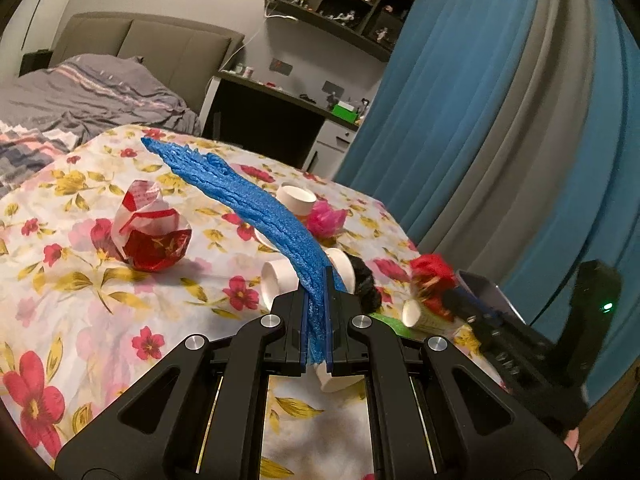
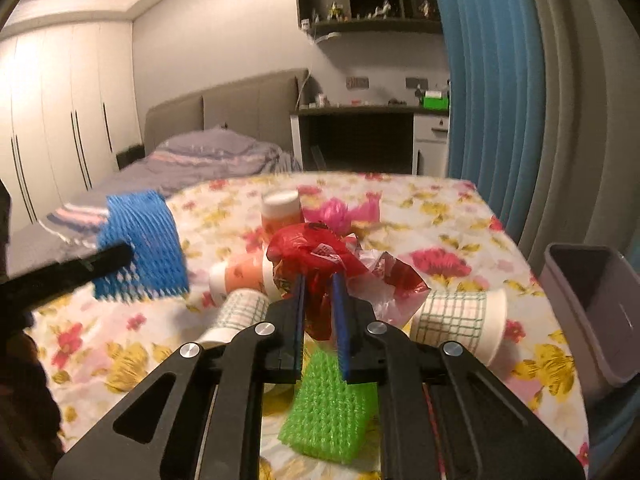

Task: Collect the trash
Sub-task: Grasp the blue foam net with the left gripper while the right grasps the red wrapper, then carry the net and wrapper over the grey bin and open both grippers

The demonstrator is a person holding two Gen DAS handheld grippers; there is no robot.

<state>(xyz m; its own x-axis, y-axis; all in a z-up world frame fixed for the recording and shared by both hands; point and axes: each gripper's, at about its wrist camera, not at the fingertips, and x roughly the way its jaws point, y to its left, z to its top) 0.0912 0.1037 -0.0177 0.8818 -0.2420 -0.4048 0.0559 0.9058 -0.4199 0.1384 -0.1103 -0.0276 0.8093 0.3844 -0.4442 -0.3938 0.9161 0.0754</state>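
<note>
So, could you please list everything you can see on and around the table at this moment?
blue foam net: one, blue, clamped in the left gripper, above the table
red plastic bag: one, red, between the right gripper's pads
green foam net: one, green, on the cloth under the right gripper
pink bag: one, pink, far middle of the table
red-and-white wrapper: one, crumpled, table's left part in the left wrist view
paper cups: at least four, checked or orange, lying and standing around the pile
bin: one, grey, beside the table's right edge
tablecloth: one, floral
bed: one, grey bedding, behind
curtain: blue and grey
left gripper: black, shut
right gripper: black, shut on the bag
</note>
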